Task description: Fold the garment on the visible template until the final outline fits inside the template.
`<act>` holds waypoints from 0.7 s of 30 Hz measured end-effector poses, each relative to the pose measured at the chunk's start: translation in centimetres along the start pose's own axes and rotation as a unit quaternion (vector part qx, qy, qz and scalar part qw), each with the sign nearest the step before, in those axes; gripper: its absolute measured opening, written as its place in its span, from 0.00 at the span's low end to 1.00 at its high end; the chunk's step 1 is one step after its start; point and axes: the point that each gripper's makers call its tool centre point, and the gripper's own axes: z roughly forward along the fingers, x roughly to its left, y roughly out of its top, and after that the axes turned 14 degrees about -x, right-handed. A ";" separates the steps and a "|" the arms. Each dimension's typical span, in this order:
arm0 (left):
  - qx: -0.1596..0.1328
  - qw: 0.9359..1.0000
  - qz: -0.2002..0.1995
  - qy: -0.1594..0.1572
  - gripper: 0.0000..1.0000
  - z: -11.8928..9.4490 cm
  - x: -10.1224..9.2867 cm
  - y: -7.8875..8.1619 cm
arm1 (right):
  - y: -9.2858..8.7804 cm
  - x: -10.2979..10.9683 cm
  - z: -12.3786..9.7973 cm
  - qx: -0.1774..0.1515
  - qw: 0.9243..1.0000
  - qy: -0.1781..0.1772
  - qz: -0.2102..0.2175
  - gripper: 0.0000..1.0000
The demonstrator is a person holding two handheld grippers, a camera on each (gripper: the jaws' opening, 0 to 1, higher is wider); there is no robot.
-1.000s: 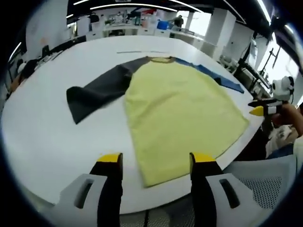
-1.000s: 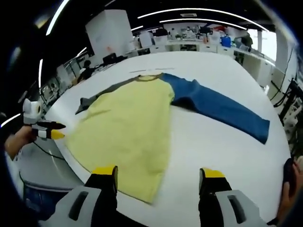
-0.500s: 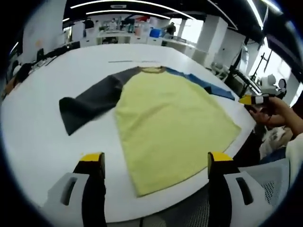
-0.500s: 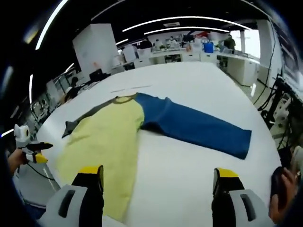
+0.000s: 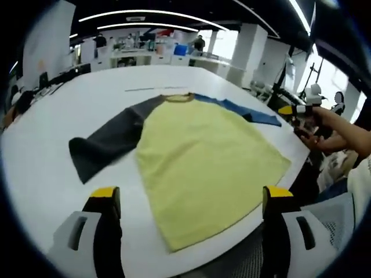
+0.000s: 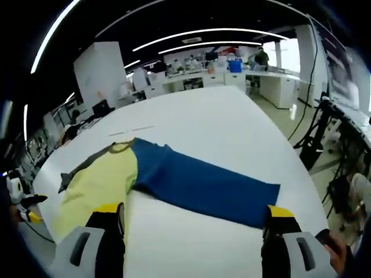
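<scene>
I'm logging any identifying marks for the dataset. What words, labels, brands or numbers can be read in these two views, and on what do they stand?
None can be read.
Shirt: plain yellow body, grey sleeve, blue sleeve; no print or label shows.
Table: a thin line marking near the collar, no lettering.
White board at the back: small marks, too blurred to read.
Both grippers, left and right: no lettering.

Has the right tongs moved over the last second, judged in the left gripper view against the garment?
Yes. The right tongs sat beside the yellow body's hem corner; now they are farther up the table edge, level with the blue sleeve.
</scene>
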 end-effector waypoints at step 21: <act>-0.024 1.000 0.015 0.010 0.98 -0.4 0.6 0.9 | -2.7 -6.9 3.4 0.011 0.995 -0.091 0.043 0.62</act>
